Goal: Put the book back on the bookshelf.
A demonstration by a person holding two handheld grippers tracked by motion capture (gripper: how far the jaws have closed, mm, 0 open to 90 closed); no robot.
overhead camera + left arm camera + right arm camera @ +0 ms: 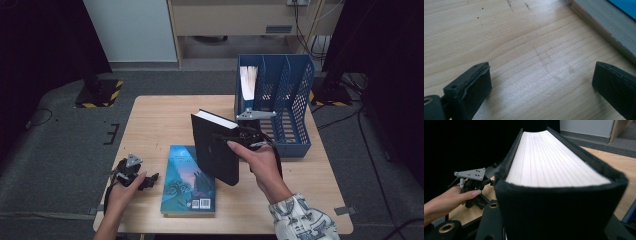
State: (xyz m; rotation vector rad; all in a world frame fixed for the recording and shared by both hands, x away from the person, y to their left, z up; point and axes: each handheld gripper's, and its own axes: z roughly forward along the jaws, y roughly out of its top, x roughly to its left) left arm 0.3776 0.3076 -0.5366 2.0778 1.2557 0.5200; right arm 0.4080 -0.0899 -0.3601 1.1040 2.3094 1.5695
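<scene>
Weight will be the main concern with the black hardcover book (pixel 216 146): thick, stiff-boarded and, by its bulk, probably heavy for a two-jaw pinch, with a cloth-like cover that should give the pads some bite. The sound place to take hold is across the spine end, where the boards are rigid.

Left gripper (pixel 131 172) rests on the wooden table (pixel 155 120) with its jaws spread wide and nothing between them; a teal paperback (pixel 189 179) lies flat just beyond its right-hand finger (pixel 615 83).

Right gripper (pixel 246 136) pinches the black book at its spine end, jaws set on the two covers, the book held clear of the table and tilted. The blue file rack (pixel 280 100) stands just past the fingertips.
</scene>
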